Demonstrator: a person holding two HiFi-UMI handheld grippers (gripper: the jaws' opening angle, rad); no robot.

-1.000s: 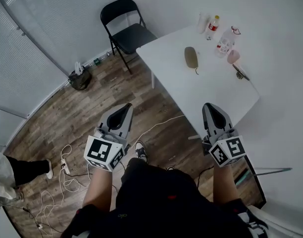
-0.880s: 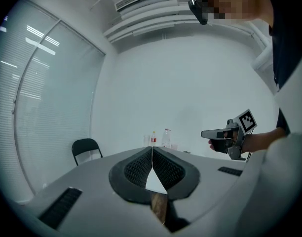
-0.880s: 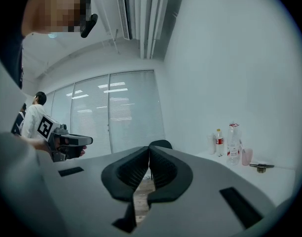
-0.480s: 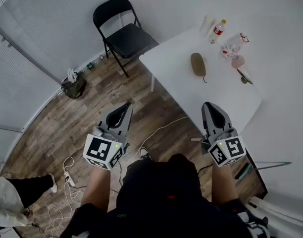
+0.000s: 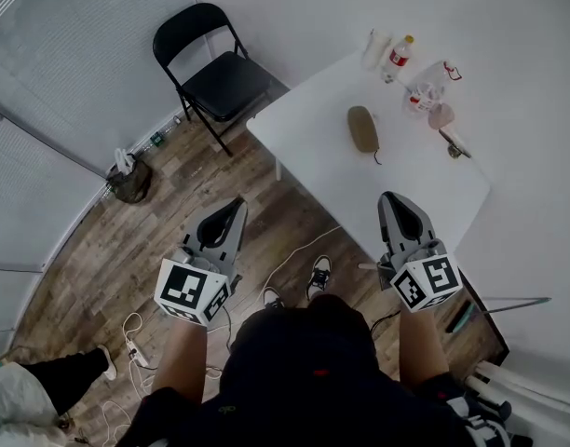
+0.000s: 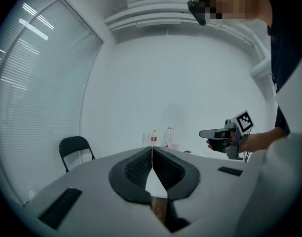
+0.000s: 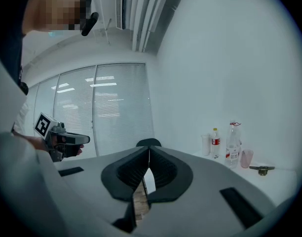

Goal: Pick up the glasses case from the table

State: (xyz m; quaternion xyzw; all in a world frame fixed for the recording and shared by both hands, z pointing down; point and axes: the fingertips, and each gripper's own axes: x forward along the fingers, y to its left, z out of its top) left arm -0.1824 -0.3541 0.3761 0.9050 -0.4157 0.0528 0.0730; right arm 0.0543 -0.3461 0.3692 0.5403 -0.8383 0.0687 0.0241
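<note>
Meanwhile, the table [image 5: 313,147] has been brought slightly nearer, but the glasses case [image 5: 363,128] lying mid-table is left well beyond the left gripper [image 5: 236,203] and right gripper [image 5: 390,199], both clenched empty.

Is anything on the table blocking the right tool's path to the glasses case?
Nothing visible does. Only bare table lies between the right tool and the glasses case; the bottles and cup stand beyond the case, toward the wall.
</note>
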